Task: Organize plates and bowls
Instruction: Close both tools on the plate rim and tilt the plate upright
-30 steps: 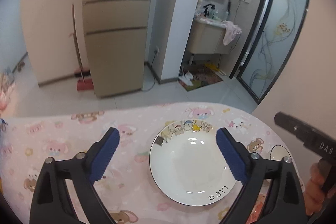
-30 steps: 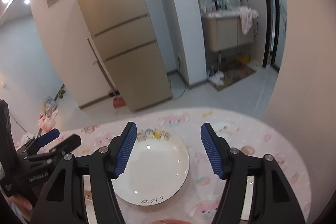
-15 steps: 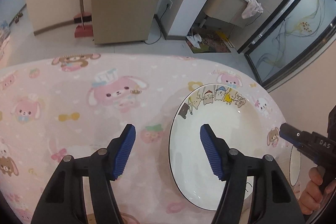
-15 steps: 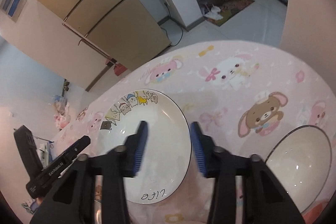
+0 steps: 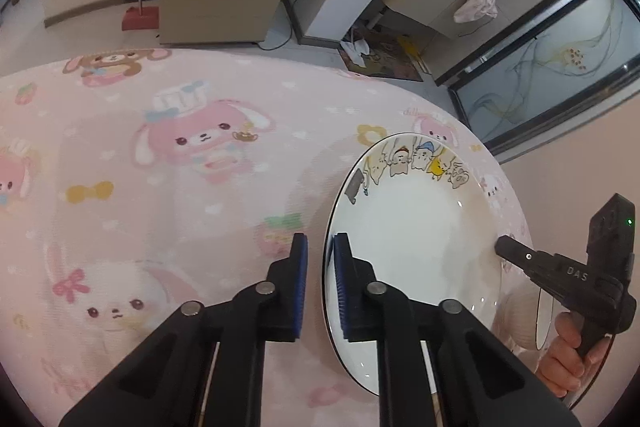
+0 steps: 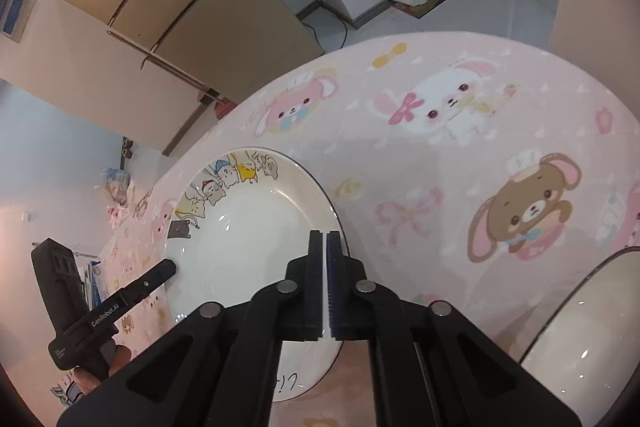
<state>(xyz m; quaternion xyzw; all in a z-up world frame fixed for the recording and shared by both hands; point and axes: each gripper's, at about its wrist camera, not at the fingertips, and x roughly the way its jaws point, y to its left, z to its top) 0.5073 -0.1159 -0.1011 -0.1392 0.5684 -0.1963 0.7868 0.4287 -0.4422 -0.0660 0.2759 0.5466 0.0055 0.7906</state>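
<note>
Gripping opposite edges of the plate (image 5: 416,223), both grippers have just been closing: the left gripper (image 5: 320,247) straddles its rim, the right gripper (image 6: 325,239) pinches it nearly shut. Contact under the jaws is hidden. Right of the right jaws, a bowl (image 6: 588,327) is cut off on the pink surface (image 5: 160,187).

Bare tablecloth (image 5: 168,211) left (plate (image 5: 416,227) right)
</note>
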